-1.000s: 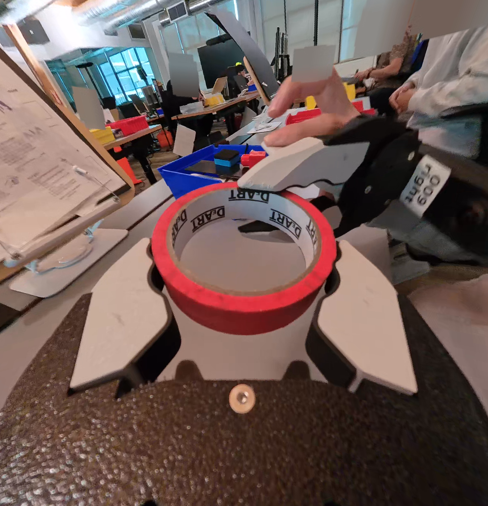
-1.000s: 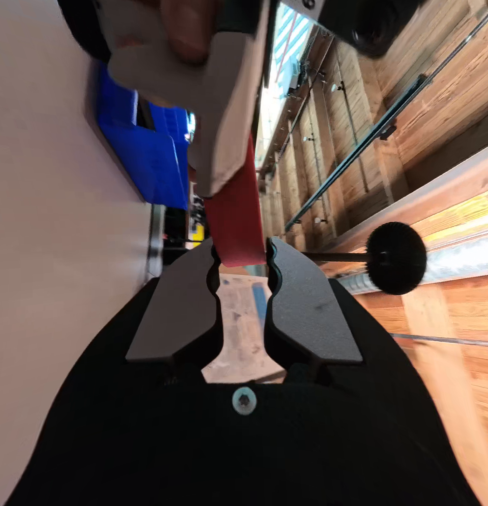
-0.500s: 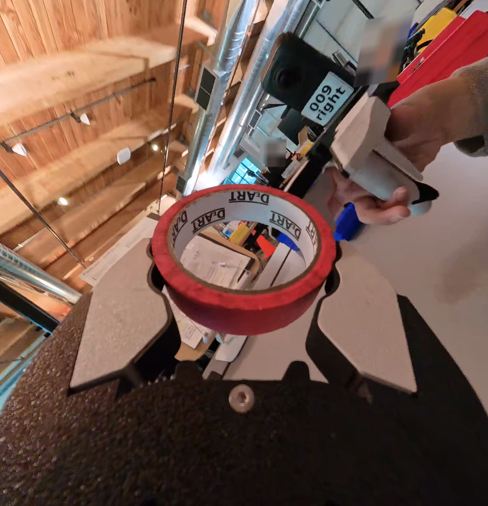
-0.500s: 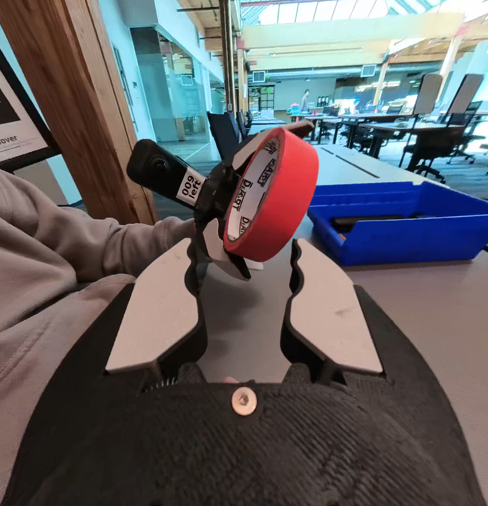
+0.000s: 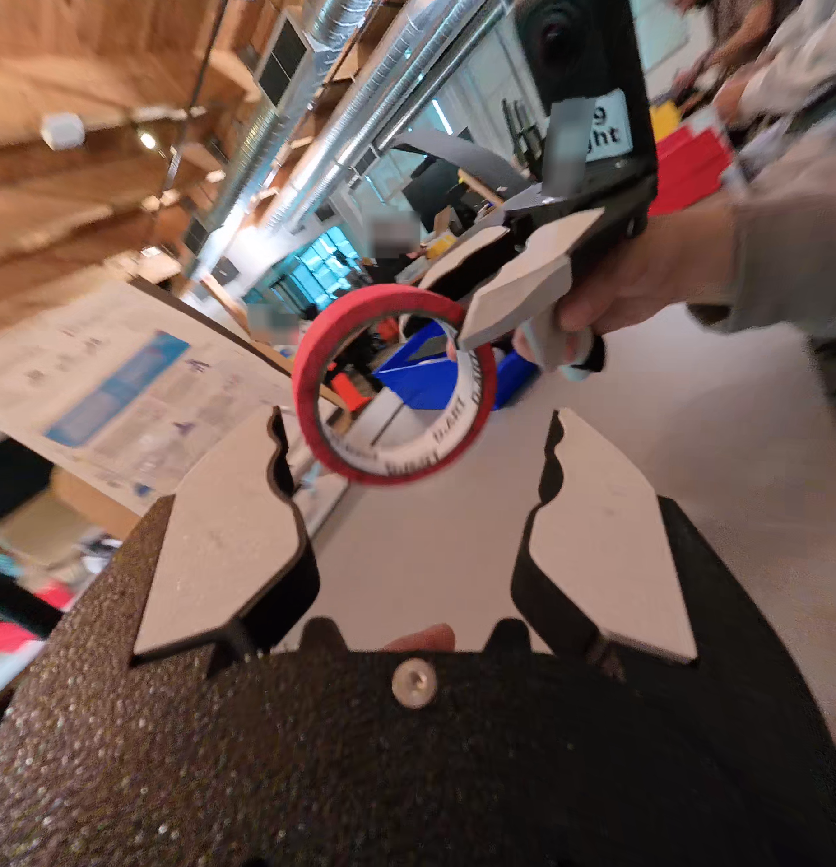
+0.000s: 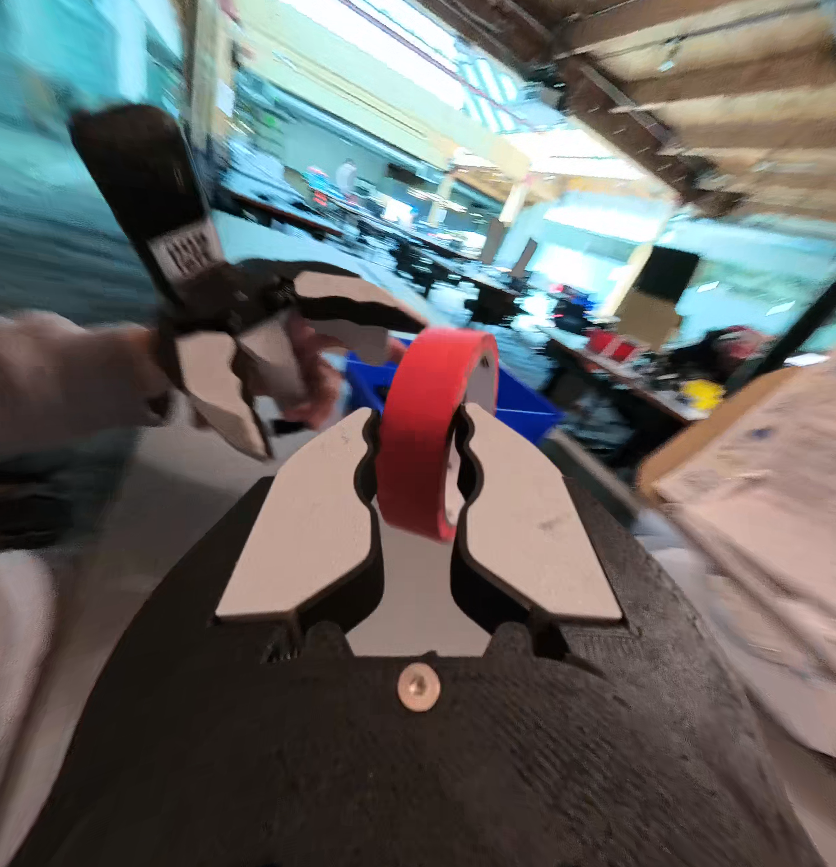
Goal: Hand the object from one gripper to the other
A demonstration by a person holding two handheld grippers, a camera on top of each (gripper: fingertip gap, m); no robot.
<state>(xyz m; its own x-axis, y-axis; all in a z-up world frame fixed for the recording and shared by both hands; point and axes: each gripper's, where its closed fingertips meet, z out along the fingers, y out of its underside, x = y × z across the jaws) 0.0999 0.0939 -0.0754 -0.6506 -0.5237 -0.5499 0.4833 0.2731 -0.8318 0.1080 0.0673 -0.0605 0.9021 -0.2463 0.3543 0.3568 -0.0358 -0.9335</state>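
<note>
Red tape roll point(image 6: 430, 431) is held aloft above the grey worktop point(image 5: 641, 422). Left gripper point(image 5: 414, 462) is seen with jaws spread wide, clear of it; right gripper point(image 6: 418, 438) is clamped across its band.

We've got a pale grey counter point(image 5: 641, 422) here, and a blue bin point(image 5: 421, 384) is sitting on it at about 12 o'clock, partly seen through the tape ring.
</note>
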